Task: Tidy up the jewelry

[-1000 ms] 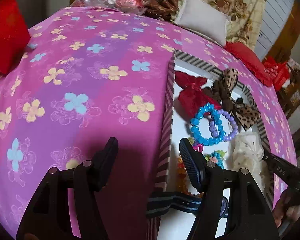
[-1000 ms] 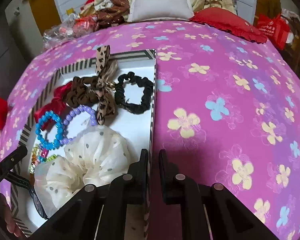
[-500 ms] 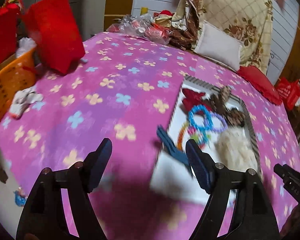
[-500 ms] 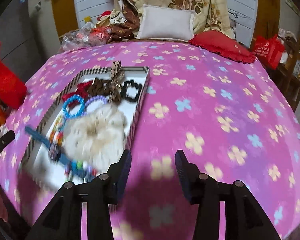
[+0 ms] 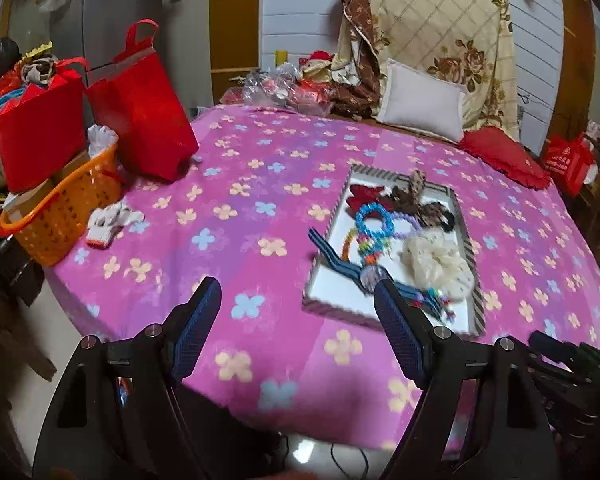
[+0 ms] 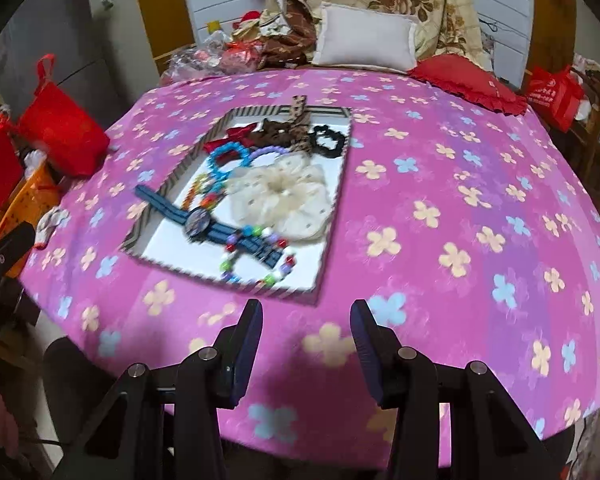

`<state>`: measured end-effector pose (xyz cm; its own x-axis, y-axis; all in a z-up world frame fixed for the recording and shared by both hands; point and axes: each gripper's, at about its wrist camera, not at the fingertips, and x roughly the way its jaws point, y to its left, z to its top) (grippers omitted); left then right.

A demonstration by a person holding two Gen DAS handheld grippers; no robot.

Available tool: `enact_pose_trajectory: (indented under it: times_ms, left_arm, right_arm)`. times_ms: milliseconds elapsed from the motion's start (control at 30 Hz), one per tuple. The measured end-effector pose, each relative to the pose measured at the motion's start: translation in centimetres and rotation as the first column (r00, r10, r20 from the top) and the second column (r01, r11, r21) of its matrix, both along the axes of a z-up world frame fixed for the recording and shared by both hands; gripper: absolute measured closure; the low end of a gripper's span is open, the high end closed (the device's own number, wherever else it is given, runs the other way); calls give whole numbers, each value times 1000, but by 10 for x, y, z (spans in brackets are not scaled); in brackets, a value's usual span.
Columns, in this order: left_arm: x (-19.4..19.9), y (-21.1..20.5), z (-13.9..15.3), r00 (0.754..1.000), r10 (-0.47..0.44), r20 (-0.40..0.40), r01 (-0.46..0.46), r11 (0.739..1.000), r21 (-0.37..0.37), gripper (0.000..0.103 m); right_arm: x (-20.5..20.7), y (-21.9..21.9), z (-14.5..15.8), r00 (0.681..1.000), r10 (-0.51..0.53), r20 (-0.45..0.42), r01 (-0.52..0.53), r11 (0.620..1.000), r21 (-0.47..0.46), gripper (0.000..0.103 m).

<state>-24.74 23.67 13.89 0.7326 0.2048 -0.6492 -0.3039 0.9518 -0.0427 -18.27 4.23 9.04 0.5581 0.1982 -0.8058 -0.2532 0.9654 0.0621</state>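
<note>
Right wrist view, nearest first: the right gripper [image 6: 306, 344] hangs at the bottom centre of the frame with its jaws parted and nothing between them, only the pink flowered bedspread [image 6: 460, 200] showing through the gap. The left gripper [image 5: 296, 324], low in the left wrist view, stands spread wider; its jaws have just been opening, and they too hold nothing.

Above the right gripper, left of centre, lies the striped tray [image 6: 338, 184], and all the jewelry in sight rests in or on it. At its near edge sits one multicoloured bead bracelet [image 6: 260, 264]. One blue watch [image 6: 198, 222] lies across it, the far end of its strap hanging over the tray's left rim. Beyond that, one cream scrunchie [image 6: 280, 196] fills the middle, with a small cluster of coloured beads [image 6: 204, 194] to its left, too blurred to count. Farther up come one blue bead bracelet [image 6: 228, 158] and one lilac bead bracelet [image 6: 268, 154], touching each other. At the far end are one red bow [image 6: 240, 134], one leopard-print bow [image 6: 288, 124] and one black scrunchie [image 6: 328, 140].

Judging from this, the gathering is done or nearly so: nothing loose shows on the bedspread. What may remain is tucking the watch strap inside the rim.

At the top of the frame, one white pillow [image 6: 364, 40] and one red cushion [image 6: 468, 80] lie against the wall.
</note>
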Motion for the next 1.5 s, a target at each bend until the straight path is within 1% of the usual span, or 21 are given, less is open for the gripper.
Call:
enact_pose_trajectory:
  times_ms: [100,167,233,267,333,400,500,667,767,867,1033,1233,1333,1500]
  left_arm:
    - [-11,-6,-2,999,-29,-27,29,1000,-9,24]
    - [-14,-12,-2,999,-28,-47,28,1000,-8,24]
    - [-17,-18,2,998,-33,-52,32,999,-14,24]
    - [-19,-21,7,999,-30,-45,30,1000,-6,24]
    - [-26,-28,19,1000,-7,-16,7,1000,27,24]
    - [-32,-30,29,1000,3,8,-3,1000,29,24]
    - [-41,-33,42,1000,7,21,-7,999,36,24]
    - [-48,-39,49,999,-44,9,44,999,33,24]
    - [-48,-47,46,998,-70,-2,71,996,56,24]
    - [-48,-50,38,996,-87,-6,87,995,52,24]
    - [-37,-51,15,989,-119,-87,121,993,15,24]
    - [-30,-55,-3,978,-156,-136,156,988,-13,24]
    - [-25,-57,-15,969,-174,-174,172,985,-29,24]
    - [-20,-57,-29,960,-186,-209,178,982,-56,24]
  right_arm:
    - [-13,10,3,999,31,36,-30,999,-37,59]
    - [-20,13,7,997,43,57,-39,997,-63,59]
    - [-25,11,14,996,38,84,-32,997,-65,59]
    - [-26,10,17,995,31,96,-25,998,-64,59]
    - [-29,5,22,994,15,112,-8,998,-58,55]
    - [-31,1,26,993,2,116,3,999,-46,49]
    - [-36,-2,29,993,-2,115,7,999,-46,49]
    - [-44,-9,34,993,-13,117,17,999,-29,48]
    - [-48,-10,37,992,-21,128,25,999,-30,48]
    - [-51,-10,37,990,-31,141,37,998,-42,48]
    - [-49,-12,31,990,-51,133,59,997,-59,47]
    - [-46,-11,21,992,-54,110,63,995,-74,47]
    - [-44,-8,14,994,-52,91,60,994,-86,46]
    - [-39,-10,5,995,-71,66,77,992,-95,46]
